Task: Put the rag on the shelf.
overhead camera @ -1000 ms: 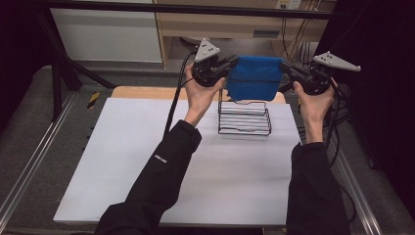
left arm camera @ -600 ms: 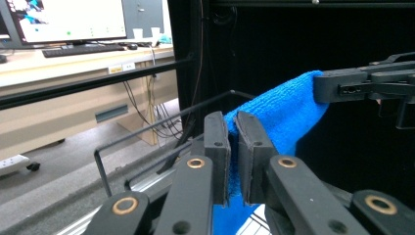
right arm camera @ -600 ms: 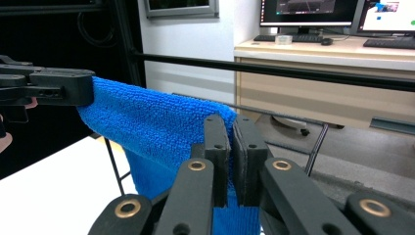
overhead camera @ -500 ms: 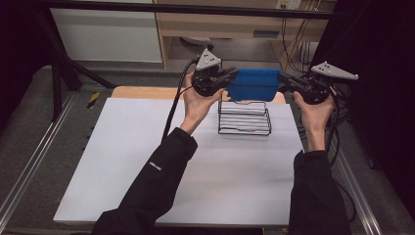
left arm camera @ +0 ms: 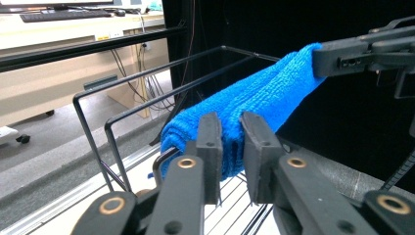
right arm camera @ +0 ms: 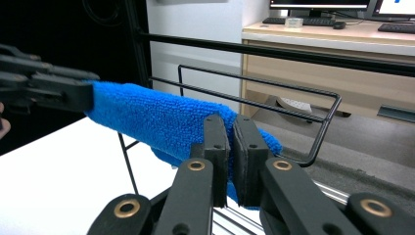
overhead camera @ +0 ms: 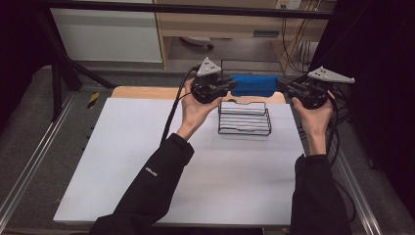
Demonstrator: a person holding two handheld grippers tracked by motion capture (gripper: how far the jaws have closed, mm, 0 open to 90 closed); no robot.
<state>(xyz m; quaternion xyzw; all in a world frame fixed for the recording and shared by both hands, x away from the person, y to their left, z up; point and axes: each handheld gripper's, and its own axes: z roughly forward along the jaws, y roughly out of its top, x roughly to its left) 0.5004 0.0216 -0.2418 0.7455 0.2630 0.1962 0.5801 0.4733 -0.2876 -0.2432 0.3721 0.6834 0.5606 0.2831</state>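
A blue towel [overhead camera: 254, 84] is stretched level between my two grippers, above the far rail of a black wire rack [overhead camera: 244, 119]. My left gripper [overhead camera: 234, 86] is at its left end. In the left gripper view its jaws [left arm camera: 232, 142] have just been opening and stand a little apart, with the towel [left arm camera: 254, 93] still loosely between them, sagging onto the rack's top bar [left arm camera: 93, 98]. My right gripper [overhead camera: 282, 86] is shut tight on the other end; its pads [right arm camera: 231, 147] pinch the towel [right arm camera: 147, 117].
The rack stands at the far middle of a white table top [overhead camera: 147, 161], near its wooden back edge [overhead camera: 147, 91]. A black frame bar [overhead camera: 195, 9] runs across behind. Metal rails [overhead camera: 29, 166] flank the table. Cables [overhead camera: 293, 44] hang at the back right.
Both hands have carried the towel away from me and down to the rack's far rail, where it shows as a thinner strip. The left jaws have parted a little.
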